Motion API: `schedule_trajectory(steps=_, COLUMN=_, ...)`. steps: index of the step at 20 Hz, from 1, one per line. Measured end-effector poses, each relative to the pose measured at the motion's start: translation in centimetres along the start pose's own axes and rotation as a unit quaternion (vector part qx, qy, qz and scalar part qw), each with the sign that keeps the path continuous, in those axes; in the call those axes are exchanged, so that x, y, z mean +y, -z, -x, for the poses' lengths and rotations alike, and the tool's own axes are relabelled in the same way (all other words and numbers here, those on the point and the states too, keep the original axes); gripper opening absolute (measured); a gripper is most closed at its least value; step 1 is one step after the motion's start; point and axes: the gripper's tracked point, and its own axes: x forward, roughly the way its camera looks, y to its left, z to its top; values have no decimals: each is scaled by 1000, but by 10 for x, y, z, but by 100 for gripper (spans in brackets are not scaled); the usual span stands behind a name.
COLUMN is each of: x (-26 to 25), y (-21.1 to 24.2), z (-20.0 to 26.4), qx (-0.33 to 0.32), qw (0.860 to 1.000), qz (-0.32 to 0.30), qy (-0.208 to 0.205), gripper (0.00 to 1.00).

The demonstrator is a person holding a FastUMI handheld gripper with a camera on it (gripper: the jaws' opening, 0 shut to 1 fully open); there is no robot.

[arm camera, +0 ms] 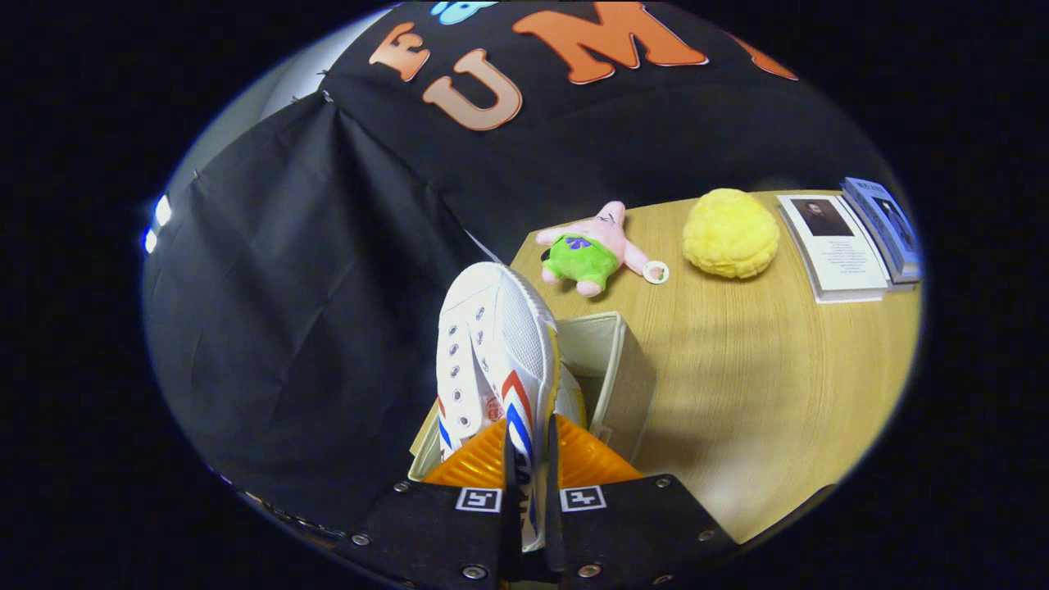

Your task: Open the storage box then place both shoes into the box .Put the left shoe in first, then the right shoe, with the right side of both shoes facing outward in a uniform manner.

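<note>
One white shoe (496, 344) is pinched by its side wall between the two fingers of the hand-held gripper (531, 471), toe pointing away.

The shoe, with red and blue stripes, hangs over the open beige storage box (610, 369) just ahead of the fingers on the wooden desk (762, 393). Beyond the box lie a pink star plush (597, 248), a yellow plush ball (729, 233) and stacked books (852, 242).
</note>
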Motion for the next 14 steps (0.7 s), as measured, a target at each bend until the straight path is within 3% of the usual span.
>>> schedule_trajectory(steps=6, x=5, y=24, z=-30, qx=54, qw=998, qz=11, qy=17, gripper=11)
schedule_trajectory(steps=14, x=-4, y=41, z=-36, qx=118, qw=990, qz=-21, qy=79, gripper=12)
